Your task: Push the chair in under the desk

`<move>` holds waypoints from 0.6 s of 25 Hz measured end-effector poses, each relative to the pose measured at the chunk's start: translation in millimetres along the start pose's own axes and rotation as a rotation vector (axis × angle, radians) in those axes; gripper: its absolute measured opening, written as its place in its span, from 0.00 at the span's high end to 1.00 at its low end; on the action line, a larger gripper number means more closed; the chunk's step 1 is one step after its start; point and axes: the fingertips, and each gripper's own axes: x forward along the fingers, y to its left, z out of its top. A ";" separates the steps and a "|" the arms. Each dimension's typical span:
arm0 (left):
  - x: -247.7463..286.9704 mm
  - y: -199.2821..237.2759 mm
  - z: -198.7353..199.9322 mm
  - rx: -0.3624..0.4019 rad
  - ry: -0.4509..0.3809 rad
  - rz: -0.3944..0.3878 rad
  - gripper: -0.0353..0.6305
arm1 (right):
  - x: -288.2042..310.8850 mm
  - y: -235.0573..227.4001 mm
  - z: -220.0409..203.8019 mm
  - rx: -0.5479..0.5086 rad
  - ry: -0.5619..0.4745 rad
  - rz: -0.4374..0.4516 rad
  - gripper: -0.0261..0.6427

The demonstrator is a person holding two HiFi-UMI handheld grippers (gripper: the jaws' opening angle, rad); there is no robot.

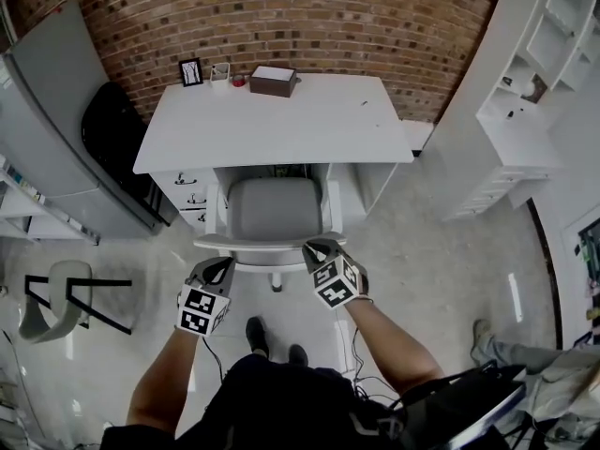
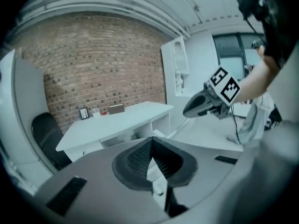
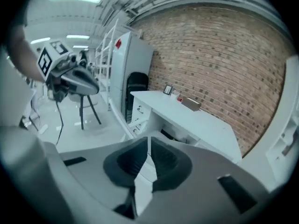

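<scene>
The chair (image 1: 274, 209) sits mostly under the desk (image 1: 281, 120); a short push seems left. The left claw (image 1: 222, 263) and right claw (image 1: 318, 246) are clenched empty at its back.

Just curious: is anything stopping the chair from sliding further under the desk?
Nothing visible does. The chair already sits partly inside the opening of the desk, though it hides whatever lies beneath.

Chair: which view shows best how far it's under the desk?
Head view: the chair shows from above, its grey seat partly under the desk, its backrest nearest the camera. Both gripper views show the desk, but at most a pale sliver of the chair.
</scene>
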 end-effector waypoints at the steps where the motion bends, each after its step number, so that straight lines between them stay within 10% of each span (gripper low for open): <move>1: -8.7 -3.9 6.1 -0.057 -0.038 0.006 0.94 | -7.5 -3.3 2.8 0.057 -0.023 -0.004 0.92; 15: -118.1 -16.7 53.6 -0.268 -0.214 0.193 0.94 | -97.0 -21.6 40.3 0.304 -0.258 -0.076 0.95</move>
